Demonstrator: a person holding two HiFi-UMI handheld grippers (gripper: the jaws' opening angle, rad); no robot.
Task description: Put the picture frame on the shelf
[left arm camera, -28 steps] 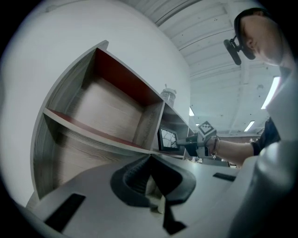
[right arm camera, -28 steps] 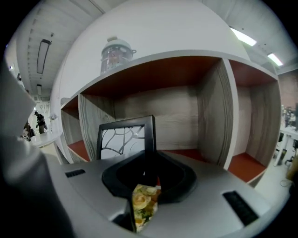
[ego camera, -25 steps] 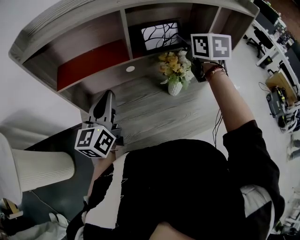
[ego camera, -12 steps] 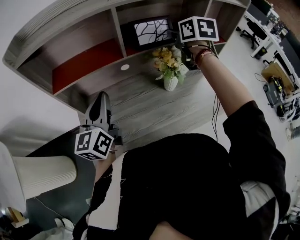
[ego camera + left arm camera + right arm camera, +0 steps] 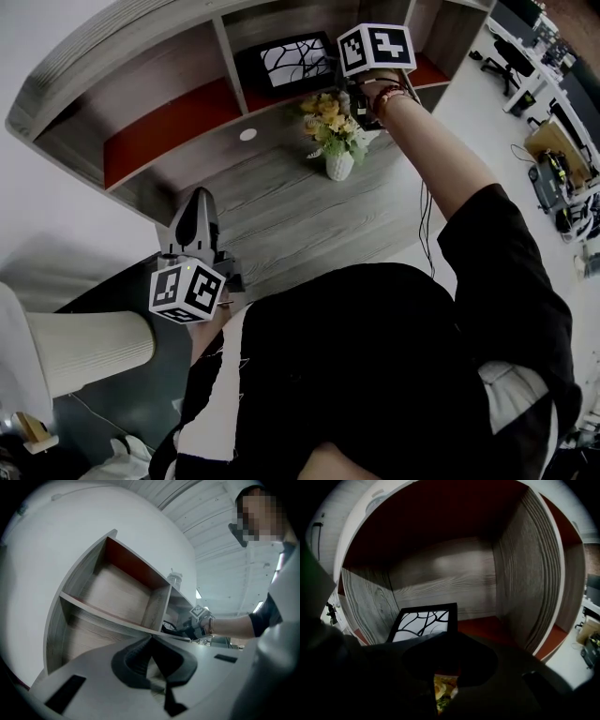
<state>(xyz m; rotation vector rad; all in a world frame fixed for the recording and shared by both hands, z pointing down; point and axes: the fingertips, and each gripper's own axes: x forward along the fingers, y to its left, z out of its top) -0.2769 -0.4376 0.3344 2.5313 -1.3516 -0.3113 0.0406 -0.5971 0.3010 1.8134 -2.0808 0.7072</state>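
The right gripper [image 5: 449, 636] has its jaws drawn together. The only thing showing in the slit behind the tips is the yellow flowers [image 5: 440, 688], which stand below it on the counter [image 5: 281, 211]. Just ahead of the tips and slightly to their left stands the picture frame [image 5: 423, 622]. It is inside the middle compartment of the shelf [image 5: 487, 624], on the red floor, with its face turned toward the gripper and its longer side lying across the gripper's line. Its lower right corner disappears behind the jaw tips, so I cannot tell whether they touch it or stop just short. Beyond the frame is the compartment's wooden back panel.

The frame looks placed, so the next move is probably a straight retreat along the jaws' own line, keeping above the flowers. The left gripper [image 5: 195, 225] is well apart, low at the counter's near edge. Its jaws are closed on nothing and point up toward the shelf.
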